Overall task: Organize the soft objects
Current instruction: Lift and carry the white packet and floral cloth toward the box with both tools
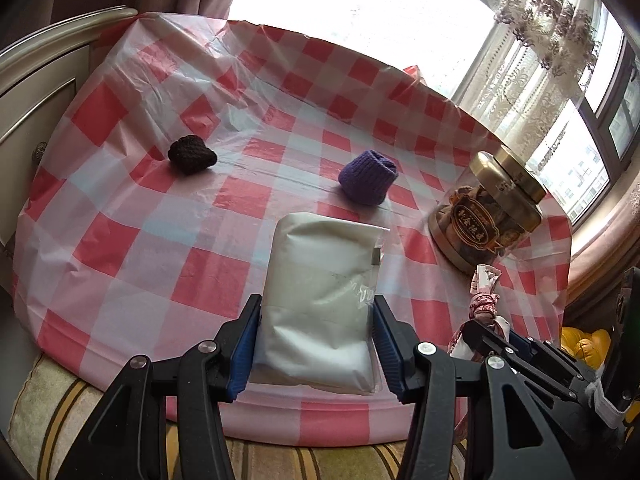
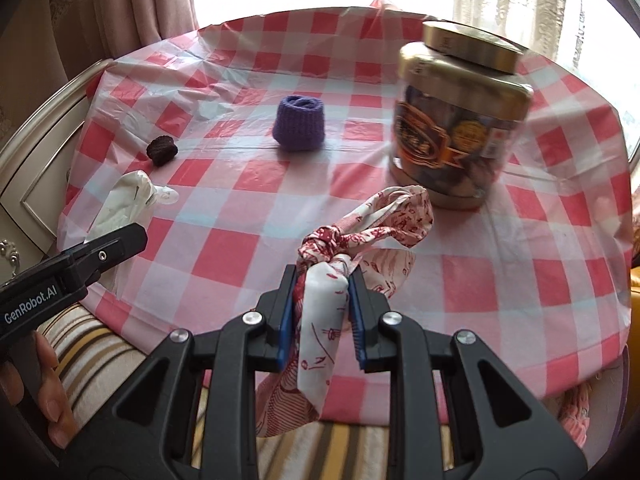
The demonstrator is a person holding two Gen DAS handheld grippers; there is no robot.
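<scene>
Near the left edge of the counter [image 1: 120, 240], which is covered in red-and-white check plastic, a dark brown knitted bundle [image 1: 192, 154] lies untouched. Toward the middle, well apart from it, a purple knitted bundle [image 1: 368, 177] sits upright, also free. At the near edge the left gripper [image 1: 316, 344] has its jaws clamped on the sides of a white soft packet [image 1: 324, 292], whose base seems to rest on the counter, though contact is hard to confirm. Just right of it, the right gripper [image 2: 323, 312] has its jaws closed on a knotted red-and-white patterned cloth [image 2: 360, 236], held over the near edge with its tail hanging below. Toward the right edge stands a gold-lidded jar [image 2: 456, 120], a hard thing. Judging by this, sorting is barely begun: two soft items are in hand, two wait, and no gathering place is evident.
</scene>
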